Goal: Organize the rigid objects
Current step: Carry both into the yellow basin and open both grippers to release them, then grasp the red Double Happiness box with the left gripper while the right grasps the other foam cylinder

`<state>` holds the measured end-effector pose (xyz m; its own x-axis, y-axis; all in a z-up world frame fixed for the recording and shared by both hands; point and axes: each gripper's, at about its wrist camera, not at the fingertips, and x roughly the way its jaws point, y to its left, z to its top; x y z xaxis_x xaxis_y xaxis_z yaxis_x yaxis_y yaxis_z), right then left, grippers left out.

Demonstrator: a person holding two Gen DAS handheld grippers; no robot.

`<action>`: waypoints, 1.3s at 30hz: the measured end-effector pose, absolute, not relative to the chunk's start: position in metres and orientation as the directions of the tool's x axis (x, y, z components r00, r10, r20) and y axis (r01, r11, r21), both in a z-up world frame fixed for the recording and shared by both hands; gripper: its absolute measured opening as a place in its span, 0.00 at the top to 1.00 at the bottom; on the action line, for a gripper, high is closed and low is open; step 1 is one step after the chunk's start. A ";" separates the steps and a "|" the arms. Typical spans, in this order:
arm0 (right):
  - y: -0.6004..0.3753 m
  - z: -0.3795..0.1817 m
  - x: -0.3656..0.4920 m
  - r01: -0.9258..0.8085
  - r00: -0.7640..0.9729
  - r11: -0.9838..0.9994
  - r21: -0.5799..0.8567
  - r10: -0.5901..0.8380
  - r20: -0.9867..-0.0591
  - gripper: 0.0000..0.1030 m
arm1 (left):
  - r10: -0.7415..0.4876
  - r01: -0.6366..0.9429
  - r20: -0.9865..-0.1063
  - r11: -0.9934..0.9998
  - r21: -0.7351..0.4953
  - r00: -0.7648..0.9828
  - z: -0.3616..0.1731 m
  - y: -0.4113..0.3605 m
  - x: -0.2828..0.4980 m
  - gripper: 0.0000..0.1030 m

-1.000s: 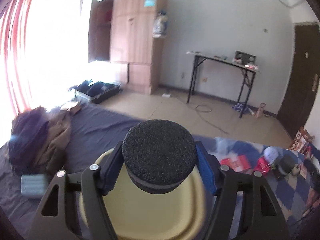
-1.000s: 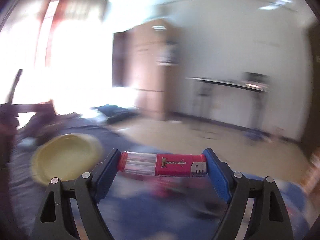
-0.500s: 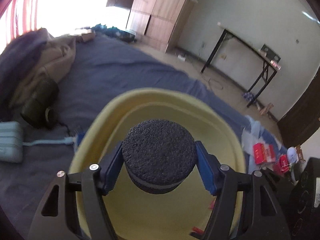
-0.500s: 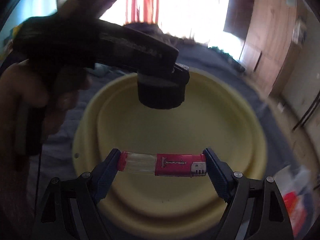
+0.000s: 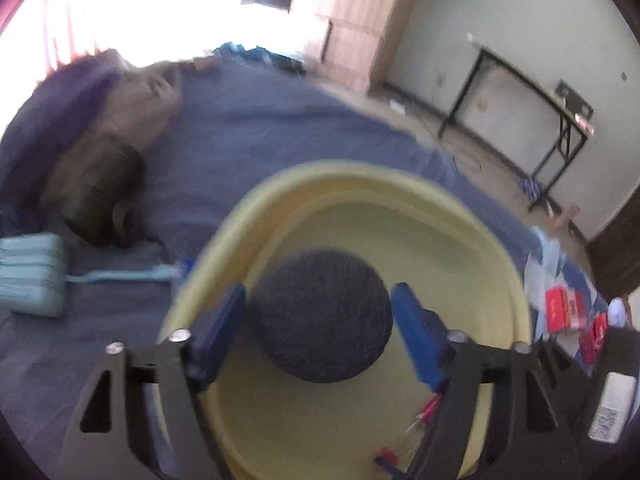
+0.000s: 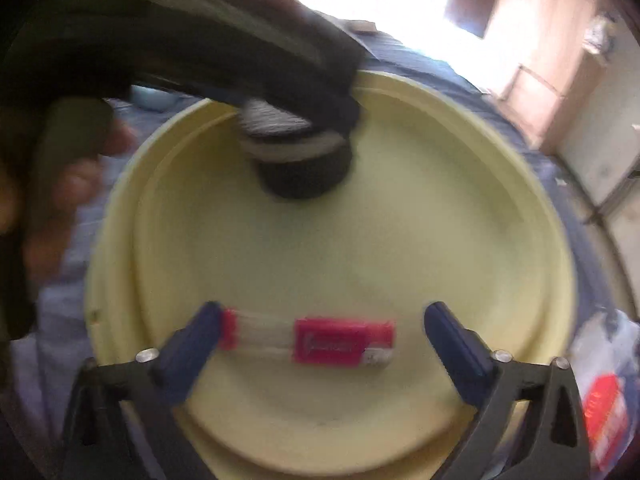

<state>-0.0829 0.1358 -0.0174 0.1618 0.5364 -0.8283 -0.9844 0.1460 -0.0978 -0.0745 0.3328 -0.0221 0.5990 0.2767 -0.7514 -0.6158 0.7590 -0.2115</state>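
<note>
A pale yellow basin [image 5: 400, 184] [image 6: 532, 216] sits on the dark blue bedsheet. My left gripper [image 5: 320, 332] is open over the basin; a black round foam-topped object [image 5: 320, 316] lies loose between its blue pads, with gaps on both sides. It also shows in the right wrist view [image 6: 304, 164] under the left gripper. My right gripper [image 6: 320, 340] is open over the basin; a red and clear lighter [image 6: 308, 340] lies between its pads, clear of the right pad. The lighter's end shows in the left wrist view [image 5: 424, 412].
Clothes and a dark bag [image 5: 100, 200] lie at the bed's far left, with a light blue power bank [image 5: 30, 276] and cable. Red packets [image 5: 564, 312] [image 6: 604, 412] lie right of the basin. A wardrobe [image 5: 356, 20] and a black-legged table [image 5: 532, 92] stand beyond.
Both grippers have opened over the basin. The black object and the lighter have come loose from the pads. Both grippers moved a little lower into the basin.
</note>
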 end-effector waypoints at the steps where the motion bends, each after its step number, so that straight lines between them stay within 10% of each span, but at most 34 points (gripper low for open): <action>1: 0.134 -0.011 -0.084 -0.984 0.163 0.147 -0.097 0.558 -0.814 0.00 | 0.308 -0.628 -0.721 0.747 -0.221 0.620 -0.011 0.332 -0.084 0.07; 7: 0.070 0.046 -0.072 -0.933 0.342 0.327 -0.152 0.671 -0.658 0.00 | 0.271 -0.496 -0.548 0.809 -0.315 0.791 0.047 0.298 -0.103 0.00; 13: -0.094 0.087 -0.018 -0.659 0.684 0.743 -0.116 0.529 -0.503 0.00 | 0.101 -0.324 -0.584 0.901 -0.290 0.805 0.047 0.226 -0.022 0.00; 19: -0.221 0.060 0.016 -0.322 0.789 0.946 0.038 0.290 -0.542 0.00 | 0.024 -0.195 -0.699 0.967 -0.166 0.714 0.013 0.141 0.056 0.00; 39: -0.249 0.021 0.057 -0.361 0.759 0.932 0.019 0.306 -0.574 0.00 | 0.094 -0.274 -0.742 0.954 -0.124 0.664 -0.054 0.078 0.115 0.00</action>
